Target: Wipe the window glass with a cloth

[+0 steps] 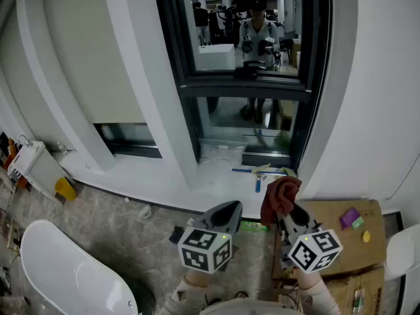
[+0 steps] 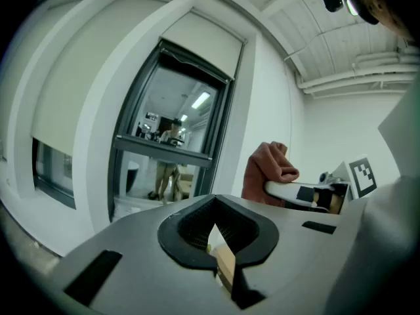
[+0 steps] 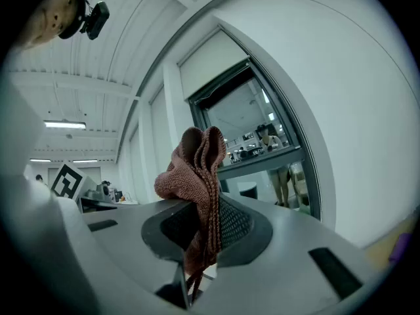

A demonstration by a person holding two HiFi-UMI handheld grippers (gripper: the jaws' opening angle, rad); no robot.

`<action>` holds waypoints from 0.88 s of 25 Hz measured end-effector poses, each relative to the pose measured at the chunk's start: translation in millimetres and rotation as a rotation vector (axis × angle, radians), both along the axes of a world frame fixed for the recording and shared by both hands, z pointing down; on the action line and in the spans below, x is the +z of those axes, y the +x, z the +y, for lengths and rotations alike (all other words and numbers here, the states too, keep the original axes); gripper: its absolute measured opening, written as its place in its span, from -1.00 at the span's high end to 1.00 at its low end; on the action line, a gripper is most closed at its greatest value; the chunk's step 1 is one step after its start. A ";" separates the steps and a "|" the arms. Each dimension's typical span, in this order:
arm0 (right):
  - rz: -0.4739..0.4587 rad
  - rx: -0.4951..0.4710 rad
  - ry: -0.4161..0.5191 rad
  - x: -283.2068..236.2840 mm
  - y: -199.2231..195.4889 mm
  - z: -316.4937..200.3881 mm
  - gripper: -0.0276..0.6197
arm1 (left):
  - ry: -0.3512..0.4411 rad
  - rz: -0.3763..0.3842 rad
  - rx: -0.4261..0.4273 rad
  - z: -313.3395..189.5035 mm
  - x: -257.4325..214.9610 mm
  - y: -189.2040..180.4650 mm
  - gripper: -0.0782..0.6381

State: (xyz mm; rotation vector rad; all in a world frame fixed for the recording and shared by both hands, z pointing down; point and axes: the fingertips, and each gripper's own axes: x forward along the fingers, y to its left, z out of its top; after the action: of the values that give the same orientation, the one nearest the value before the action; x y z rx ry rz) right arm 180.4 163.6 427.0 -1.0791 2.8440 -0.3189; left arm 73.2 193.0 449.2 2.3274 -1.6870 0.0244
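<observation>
Nearest me, low in head view: left gripper (image 1: 225, 210) and right gripper (image 1: 289, 214), side by side. The window glass (image 1: 246, 28) is well ahead in its dark frame, w/ nothing touching it. Left's jaws are closed together on nothing. Right is clamped on the red-brown cloth (image 3: 194, 166), which is bunched and sticks up above the jaws. I'd call this the approach step, wiping not begun. Next, imo: carry the right gripper fwd to the pane, press the cloth's bulk flat rather than the jaw tips, then sweep.

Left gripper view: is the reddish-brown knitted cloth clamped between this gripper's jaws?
No, the left gripper holds nothing; the reddish-brown knitted cloth sits in the right gripper.
</observation>
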 end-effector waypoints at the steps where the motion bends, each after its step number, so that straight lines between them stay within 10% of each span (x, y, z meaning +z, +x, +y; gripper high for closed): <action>1: 0.004 0.000 0.013 -4.1 -2.1 7.8 0.76 | 0.007 -0.016 -0.002 6.1 -2.1 0.2 0.77; 22: 0.053 -0.028 0.039 0.1 -15.5 72.4 0.76 | 0.031 -0.029 0.018 62.2 -1.0 7.7 0.77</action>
State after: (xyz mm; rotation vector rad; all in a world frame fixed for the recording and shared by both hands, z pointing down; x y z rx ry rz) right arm 165.0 236.0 427.1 -1.0573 2.9008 -0.2391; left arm 81.0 255.1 448.2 2.3754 -1.6918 0.0358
